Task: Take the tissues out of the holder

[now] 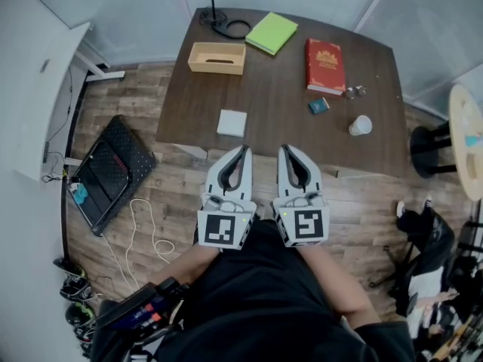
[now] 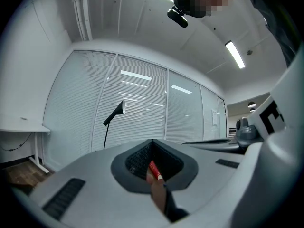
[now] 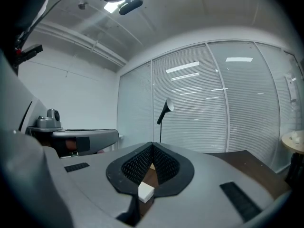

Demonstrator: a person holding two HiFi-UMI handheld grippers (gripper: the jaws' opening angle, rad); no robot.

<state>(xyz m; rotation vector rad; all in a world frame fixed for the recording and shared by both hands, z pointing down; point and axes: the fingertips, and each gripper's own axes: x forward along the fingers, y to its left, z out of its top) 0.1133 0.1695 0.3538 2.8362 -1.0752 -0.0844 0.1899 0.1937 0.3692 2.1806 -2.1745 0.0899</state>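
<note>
Nearest, both grippers are held short of the table's (image 1: 287,111) near edge; the left gripper (image 1: 245,150) and right gripper (image 1: 283,148) are each closed, with nothing gripped. A white pack (image 1: 232,122) is laid by the table's near-left edge. The holder (image 1: 216,57) is set at its far-left corner.

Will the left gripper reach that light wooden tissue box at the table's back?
Probably yes: only a flat white square pad lies between the shut left gripper and the light wooden tissue box, low enough to pass over.
</note>
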